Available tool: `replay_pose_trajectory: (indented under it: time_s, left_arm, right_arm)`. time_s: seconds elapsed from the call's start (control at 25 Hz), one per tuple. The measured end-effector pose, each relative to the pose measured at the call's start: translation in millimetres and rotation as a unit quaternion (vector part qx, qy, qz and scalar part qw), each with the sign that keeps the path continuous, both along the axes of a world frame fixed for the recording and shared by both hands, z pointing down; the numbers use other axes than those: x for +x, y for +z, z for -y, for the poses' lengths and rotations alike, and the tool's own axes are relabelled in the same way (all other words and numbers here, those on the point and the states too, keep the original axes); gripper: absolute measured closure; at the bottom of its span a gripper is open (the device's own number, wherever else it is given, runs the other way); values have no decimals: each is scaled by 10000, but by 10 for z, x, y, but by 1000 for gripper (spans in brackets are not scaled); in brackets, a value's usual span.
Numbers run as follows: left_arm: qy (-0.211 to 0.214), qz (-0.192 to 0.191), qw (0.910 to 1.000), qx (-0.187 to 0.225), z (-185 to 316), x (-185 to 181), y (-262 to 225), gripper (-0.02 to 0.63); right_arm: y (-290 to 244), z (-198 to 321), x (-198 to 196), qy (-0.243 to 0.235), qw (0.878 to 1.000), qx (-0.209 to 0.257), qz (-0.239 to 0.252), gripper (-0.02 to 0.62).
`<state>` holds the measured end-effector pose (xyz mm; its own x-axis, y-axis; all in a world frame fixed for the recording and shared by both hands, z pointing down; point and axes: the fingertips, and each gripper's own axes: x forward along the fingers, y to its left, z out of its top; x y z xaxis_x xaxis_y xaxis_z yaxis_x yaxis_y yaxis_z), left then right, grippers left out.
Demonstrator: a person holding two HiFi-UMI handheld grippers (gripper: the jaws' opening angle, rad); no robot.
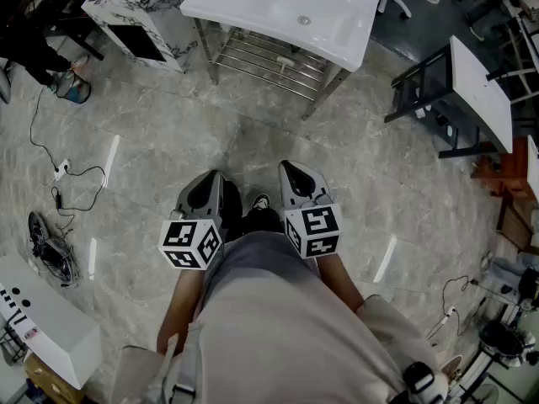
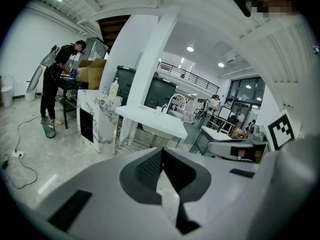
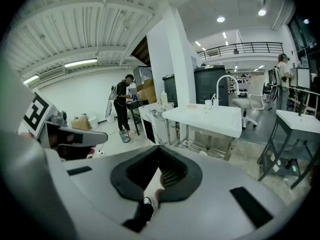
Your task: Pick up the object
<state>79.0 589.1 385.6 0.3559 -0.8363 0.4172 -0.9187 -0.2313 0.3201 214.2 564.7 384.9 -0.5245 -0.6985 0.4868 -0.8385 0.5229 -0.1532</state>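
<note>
Head view: the person stands on the grey tiled floor (image 1: pixel 168 133), with the left gripper (image 1: pixel 214 178) and right gripper (image 1: pixel 288 168) side by side at lower centre, tipped slightly down. Left gripper view shows its jaws pressed together on nothing; right gripper view shows the same, closed and empty. Which object is meant I can't tell. Nothing lies near either gripper, and the nearest candidates look to be on the white washbasin (image 1: pixel 253 11) at top centre, where small cups (image 3: pixel 209 104) stand by the tap, well apart from both tools. To do this well, I'd say close the gap first, open one gripper's jaws early, then bring them in level around the object rather than jabbing from above.
</note>
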Motion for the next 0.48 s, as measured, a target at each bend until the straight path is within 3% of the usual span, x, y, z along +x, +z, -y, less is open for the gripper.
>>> replay_pose_trajectory:
  time_s: [0.48]
  left_arm:
    - [-191, 190, 9996, 68, 286, -312, 87, 606]
  right_arm:
    - [128, 265, 139, 222, 9996, -153, 8, 586]
